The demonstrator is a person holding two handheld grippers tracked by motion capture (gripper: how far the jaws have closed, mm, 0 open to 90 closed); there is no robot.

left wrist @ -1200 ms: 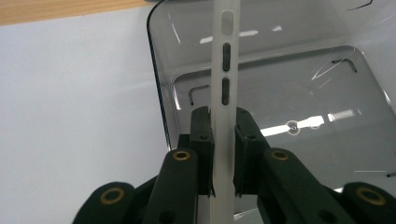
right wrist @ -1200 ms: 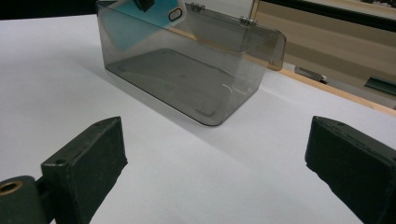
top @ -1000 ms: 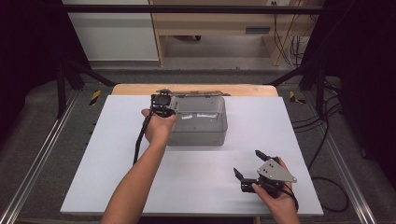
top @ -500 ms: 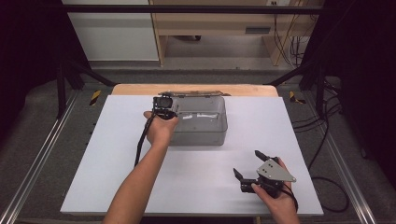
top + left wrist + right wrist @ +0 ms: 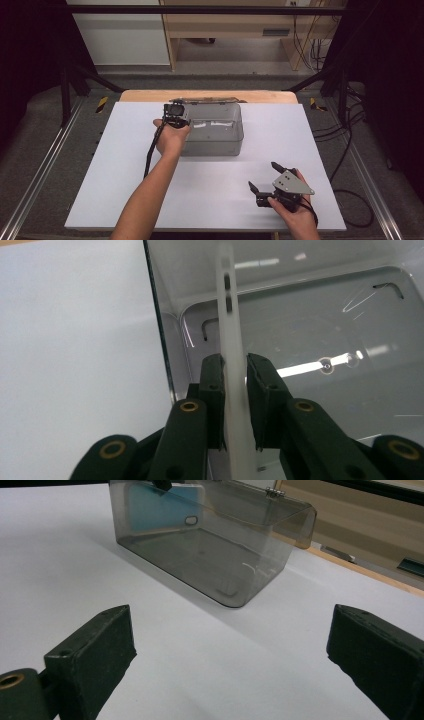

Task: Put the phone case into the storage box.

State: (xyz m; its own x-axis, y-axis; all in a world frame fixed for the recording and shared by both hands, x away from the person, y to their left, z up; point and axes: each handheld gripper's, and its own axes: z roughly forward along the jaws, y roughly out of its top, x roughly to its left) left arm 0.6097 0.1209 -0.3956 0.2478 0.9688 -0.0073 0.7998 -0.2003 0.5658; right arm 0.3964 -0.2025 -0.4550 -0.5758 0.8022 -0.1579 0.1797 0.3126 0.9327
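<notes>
Flat card [image 5: 231, 340] inside clear box [image 5: 215, 131]

Box [image 5: 215, 131] on table [image 5: 100, 165], toward far edge, near middle. Left gripper [image 5: 176, 116] at box's left end — thin flat plate [image 5: 231, 347] upright between its jaws, apparently inside box. Right gripper [image 5: 265, 180] near front right of table, well apart from box, box ahead of it.

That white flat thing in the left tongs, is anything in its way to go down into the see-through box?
Nothing visible. The left tongs hold the white flat piece upright above the clear box, whose floor looks bare.
</notes>
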